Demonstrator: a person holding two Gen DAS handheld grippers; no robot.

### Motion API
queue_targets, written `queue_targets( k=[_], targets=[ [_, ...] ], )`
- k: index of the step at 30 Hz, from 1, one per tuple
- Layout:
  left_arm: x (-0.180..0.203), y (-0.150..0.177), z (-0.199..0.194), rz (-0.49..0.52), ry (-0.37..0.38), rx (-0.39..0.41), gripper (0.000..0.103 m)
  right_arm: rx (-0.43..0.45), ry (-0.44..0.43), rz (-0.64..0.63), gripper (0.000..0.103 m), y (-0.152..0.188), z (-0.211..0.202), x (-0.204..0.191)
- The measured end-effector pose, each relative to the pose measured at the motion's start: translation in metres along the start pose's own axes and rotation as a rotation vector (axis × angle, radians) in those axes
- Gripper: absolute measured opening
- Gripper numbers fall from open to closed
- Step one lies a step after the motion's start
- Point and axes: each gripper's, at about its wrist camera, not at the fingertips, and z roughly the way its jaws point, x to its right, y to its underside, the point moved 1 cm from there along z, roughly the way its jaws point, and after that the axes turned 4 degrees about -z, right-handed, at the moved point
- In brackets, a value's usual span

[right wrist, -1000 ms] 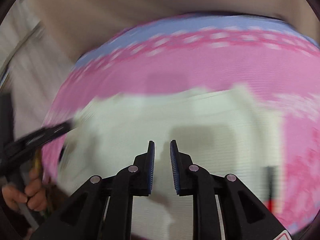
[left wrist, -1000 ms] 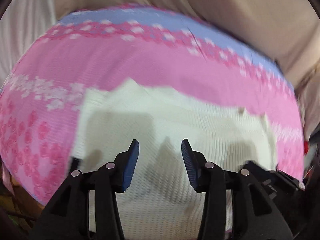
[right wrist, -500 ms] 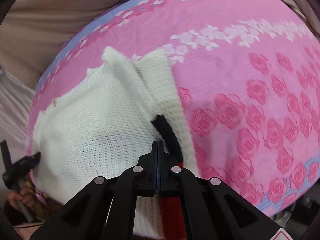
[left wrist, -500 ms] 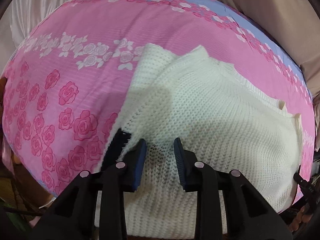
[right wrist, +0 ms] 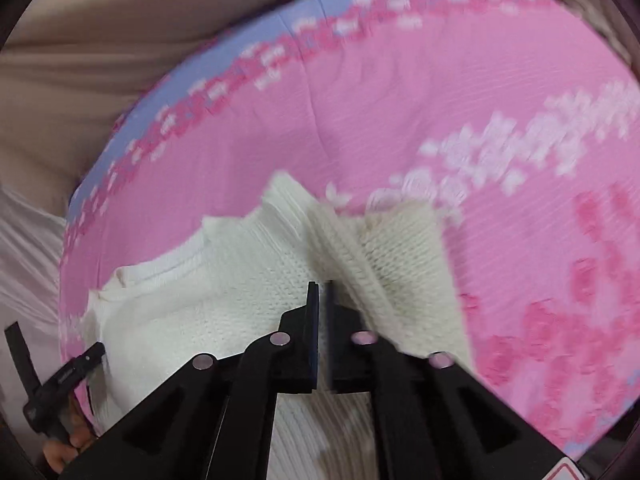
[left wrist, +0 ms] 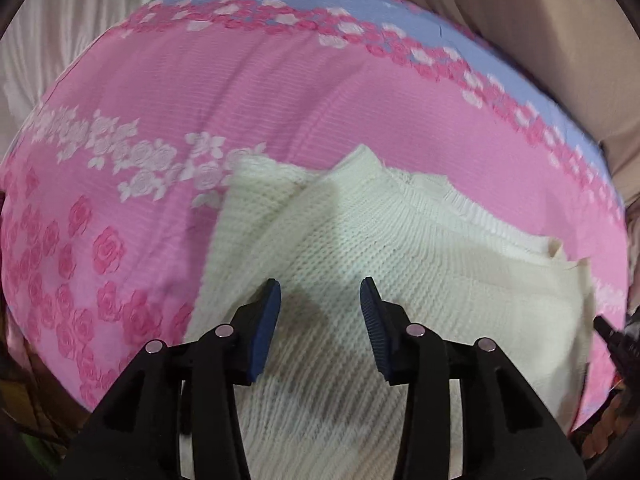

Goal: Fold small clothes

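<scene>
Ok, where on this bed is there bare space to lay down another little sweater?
The plain pink band of the bedspread beyond the white sweater, up to the blue border, is bare. The rose-print stretch left of the sweater is bare too. The near middle is crowded: the sweater lies there under the left hand-held gripper.

sweater (left wrist: 420, 264) on bedspread (left wrist: 240, 92), cushion (left wrist: 520, 20) behind

Left claw (left wrist: 320, 300) open, empty, above cream knit sweater (left wrist: 420, 280). Sweater lies on pink rose-print bedsheet (left wrist: 240, 92).
</scene>
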Motion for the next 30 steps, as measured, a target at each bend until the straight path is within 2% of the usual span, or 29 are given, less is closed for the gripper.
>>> queue_targets(
  k=[3,5,6,7,8,9,10,12,14,19,22,23,24,27,30],
  targets=[
    [-0.019,0.009,-0.012,-0.046,0.002,0.020,0.048,0.003,-0.006,-0.089,0.010,0.021,-0.018,-0.007],
    [-0.034,0.019,-0.007,-0.073,0.019,-0.013,0.047,-0.050,0.067,-0.123,0.009,0.042,0.001,0.001],
    [-0.040,0.024,-0.007,-0.084,0.031,-0.024,0.046,-0.093,0.096,-0.115,0.005,0.047,0.018,0.009],
    [-0.044,0.031,-0.011,-0.090,0.045,-0.027,0.046,-0.043,0.057,-0.078,0.001,0.051,0.014,0.016],
    [-0.047,0.039,-0.020,-0.089,0.051,-0.026,0.046,-0.054,0.043,-0.047,0.001,0.049,0.010,0.018],
    [-0.048,0.046,-0.029,-0.087,0.057,-0.020,0.047,-0.067,0.042,-0.029,0.003,0.046,0.003,0.015],
    [-0.050,0.052,-0.040,-0.085,0.064,-0.007,0.047,-0.057,0.038,-0.040,0.013,0.043,-0.006,0.008],
    [-0.055,0.064,-0.057,-0.084,0.058,0.017,0.057,-0.040,0.002,-0.120,0.015,0.040,-0.025,-0.018],
    [-0.070,0.075,-0.062,-0.124,0.016,0.001,0.059,-0.057,-0.055,-0.203,0.015,0.044,-0.035,-0.052],
    [-0.113,0.092,-0.031,-0.330,0.039,-0.154,0.059,-0.175,-0.181,-0.422,0.015,0.066,-0.016,-0.154],
    [-0.123,0.099,-0.020,-0.398,0.073,-0.168,0.062,-0.246,-0.175,-0.526,0.015,0.085,0.011,-0.197],
    [-0.124,0.099,-0.021,-0.406,0.091,-0.153,0.067,-0.258,-0.163,-0.544,0.015,0.089,0.017,-0.206],
    [-0.123,0.099,-0.021,-0.407,0.097,-0.145,0.072,-0.268,-0.152,-0.557,0.015,0.090,0.025,-0.209],
    [-0.123,0.097,-0.022,-0.408,0.111,-0.125,0.076,-0.307,-0.069,-0.601,0.014,0.098,0.055,-0.213],
    [-0.130,0.092,-0.025,-0.467,0.177,-0.098,0.077,-0.262,-0.057,-0.654,0.013,0.100,0.054,-0.221]
  ],
)
